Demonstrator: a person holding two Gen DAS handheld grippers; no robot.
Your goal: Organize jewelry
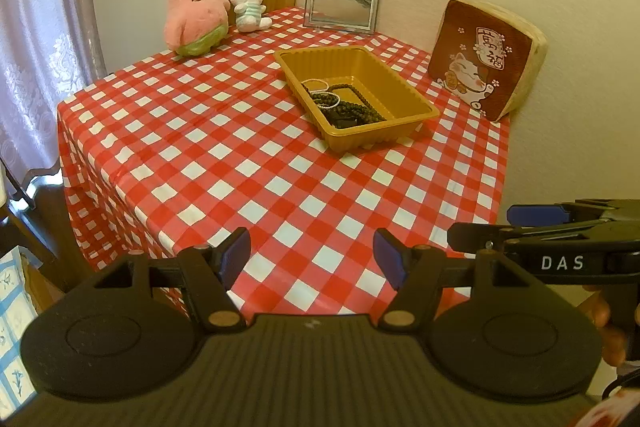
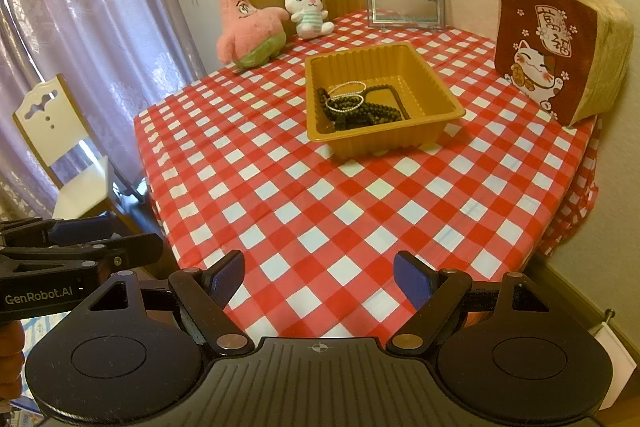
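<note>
A tan plastic tray (image 1: 416,95) (image 2: 436,83) stands on the red-and-white checked tablecloth (image 1: 260,163) (image 2: 360,195), toward the far side. Inside it lie dark bead strands (image 1: 344,107) (image 2: 368,111) and thin silvery bracelets (image 1: 326,95) (image 2: 346,99), tangled together. My left gripper (image 1: 312,259) is open over the near table edge, nothing between its blue pads. My right gripper (image 2: 320,279) is open too, low over the near cloth and empty. Each gripper shows at the edge of the other's view: the right gripper (image 1: 536,227) and the left gripper (image 2: 80,239).
At the back stand a pink star plush (image 1: 192,11) (image 2: 248,27), a white rabbit plush (image 1: 248,3) (image 2: 306,9), a framed picture (image 1: 342,3) (image 2: 404,1) and a lucky-cat cushion (image 1: 484,55) (image 2: 548,47). A white chair (image 2: 60,147) and curtains (image 2: 80,27) stand left of the table.
</note>
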